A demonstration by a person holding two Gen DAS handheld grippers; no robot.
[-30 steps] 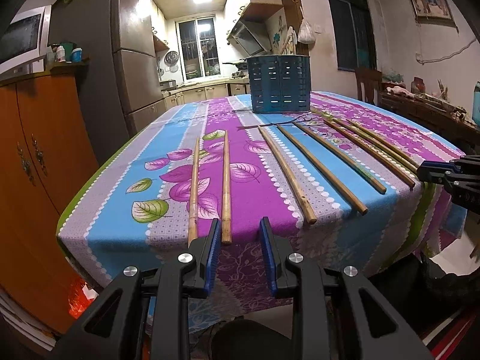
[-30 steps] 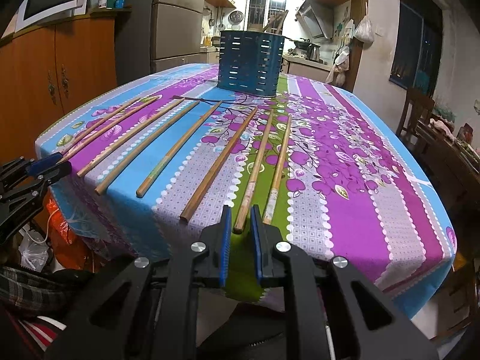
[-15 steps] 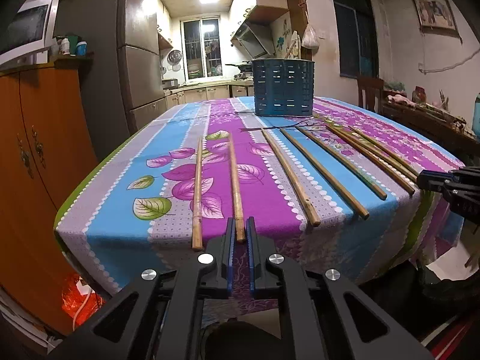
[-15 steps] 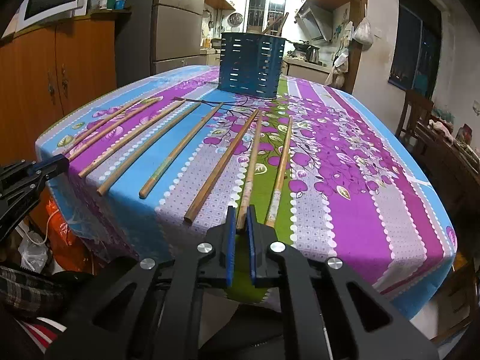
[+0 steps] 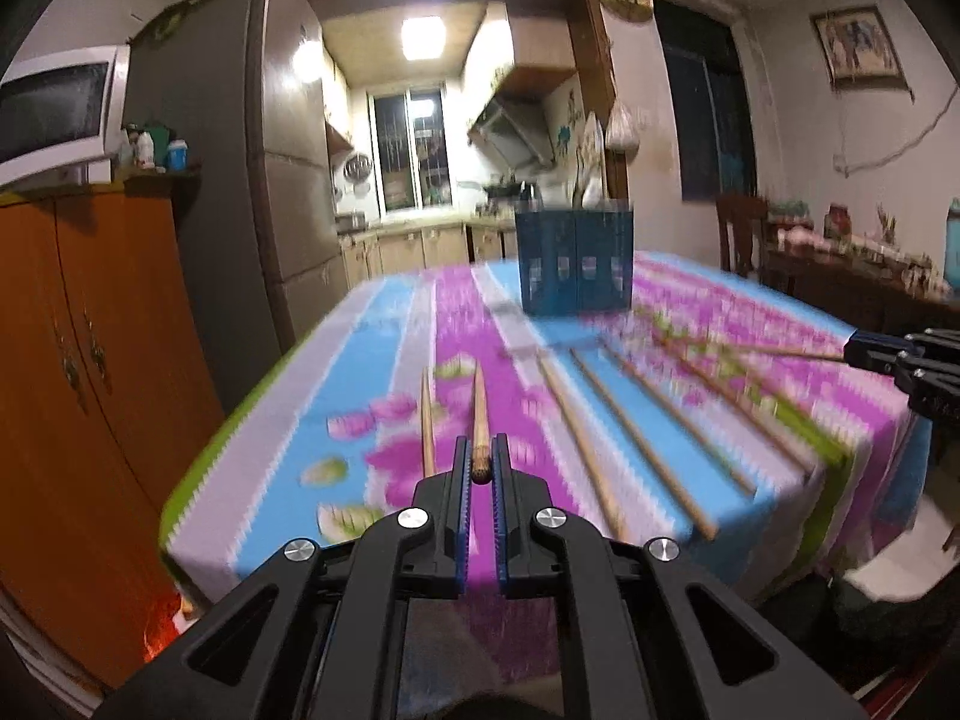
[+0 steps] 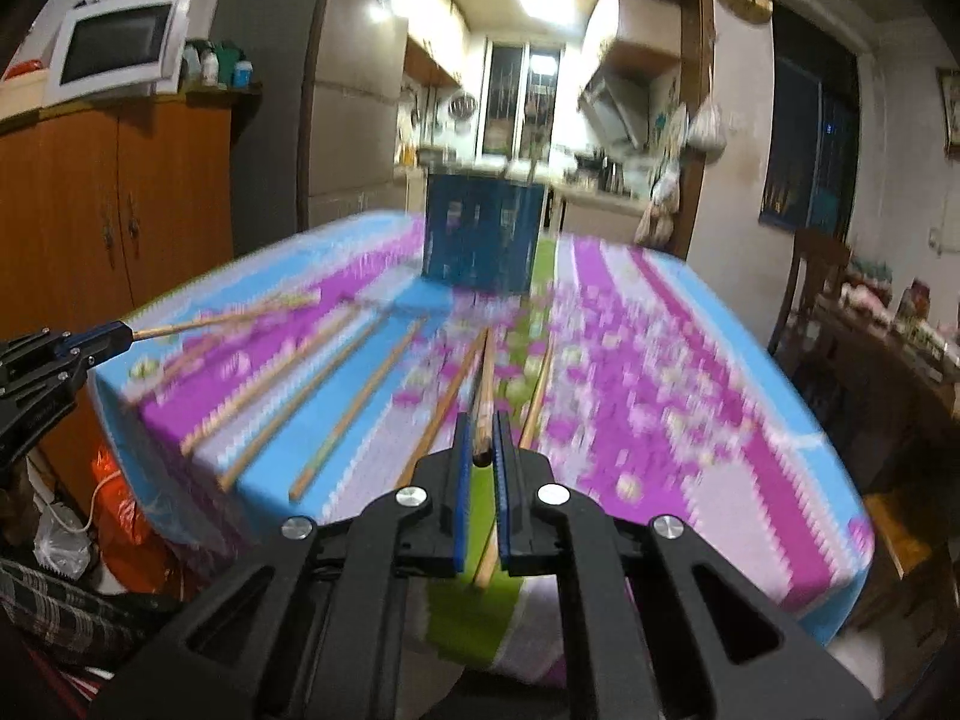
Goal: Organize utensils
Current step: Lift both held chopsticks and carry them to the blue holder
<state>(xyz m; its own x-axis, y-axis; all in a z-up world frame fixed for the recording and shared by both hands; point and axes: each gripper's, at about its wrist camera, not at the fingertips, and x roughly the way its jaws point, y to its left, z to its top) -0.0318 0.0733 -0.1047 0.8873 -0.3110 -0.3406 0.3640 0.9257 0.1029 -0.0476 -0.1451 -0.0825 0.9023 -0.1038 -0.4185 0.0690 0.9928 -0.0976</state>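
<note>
Gripping 1 wooden chopstick each, both grippers hold over the near edge of the table. The left gripper (image 5: 479, 468) has its blue-padded jaws closed on the butt of a chopstick (image 5: 479, 414) whose tip angles out above the striped floral tablecloth (image 5: 384, 324); just to its left another chopstick (image 5: 427, 420) lies on the cloth. The right gripper (image 6: 480, 444) has its jaws clamped on a second chopstick (image 6: 485, 384), and from the left camera it shows at the far right edge (image 5: 882, 354) with that stick pointing inward.

Between the 2 grippers, several more chopsticks (image 5: 642, 438) lie roughly parallel on the cloth, pointing toward the far side; motion blur makes an exact count uncertain. In the right camera 1 loose chopstick (image 6: 537, 396) lies just right of the held one and another (image 6: 447, 402) just left, close enough to crowd the jaws.

A blue slotted utensil holder (image 5: 576, 261) stands upright toward the far end of the table, with open cloth between it and the chopstick tips.

An orange wooden cabinet (image 5: 78, 360) with a microwave (image 5: 54, 108) on top stands to the left, a tall refrigerator (image 5: 270, 180) beside it, and a lit kitchen beyond. A wooden chair (image 6: 816, 288) and a cluttered sideboard (image 5: 870, 270) sit at right.
</note>
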